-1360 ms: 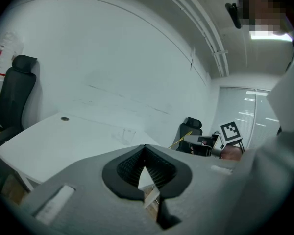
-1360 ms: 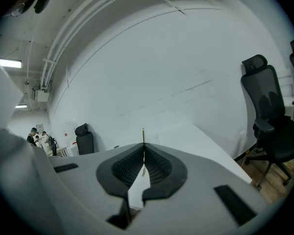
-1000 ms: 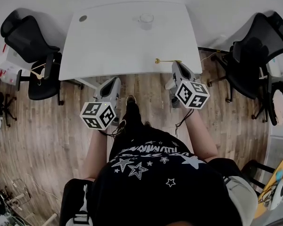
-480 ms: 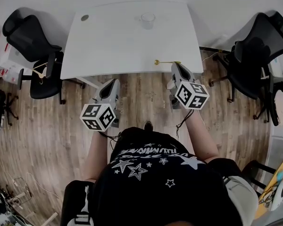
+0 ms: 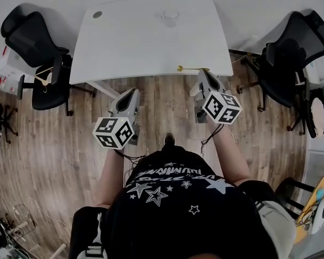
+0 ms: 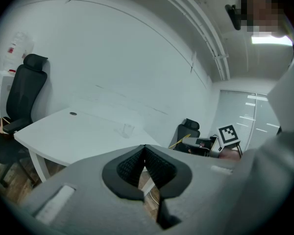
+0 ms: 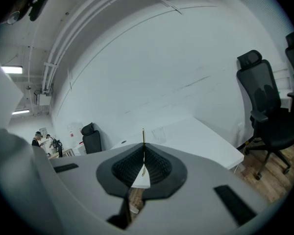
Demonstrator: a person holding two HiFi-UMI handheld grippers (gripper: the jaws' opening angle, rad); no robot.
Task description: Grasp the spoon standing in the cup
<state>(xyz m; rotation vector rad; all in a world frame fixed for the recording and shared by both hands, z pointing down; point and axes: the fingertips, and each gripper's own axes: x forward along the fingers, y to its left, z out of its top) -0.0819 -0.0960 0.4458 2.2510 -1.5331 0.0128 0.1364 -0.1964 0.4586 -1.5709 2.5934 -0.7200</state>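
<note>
My left gripper (image 5: 130, 93) hangs short of the table (image 5: 129, 47), jaws pressed together on nothing. My right gripper (image 5: 205, 73) pinches the gold spoon (image 5: 190, 69) by its handle end, and the bowl juts sideways over the table's near edge by the right corner. That's a thin grip, I reckon: a jolt could swivel the spoon or drop it to the floor. At the far edge, the clear cup (image 5: 169, 17) looks empty.

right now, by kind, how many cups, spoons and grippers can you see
cup: 1
spoon: 1, held in the right gripper
gripper: 2, the right gripper and the left gripper
total: 4
</note>
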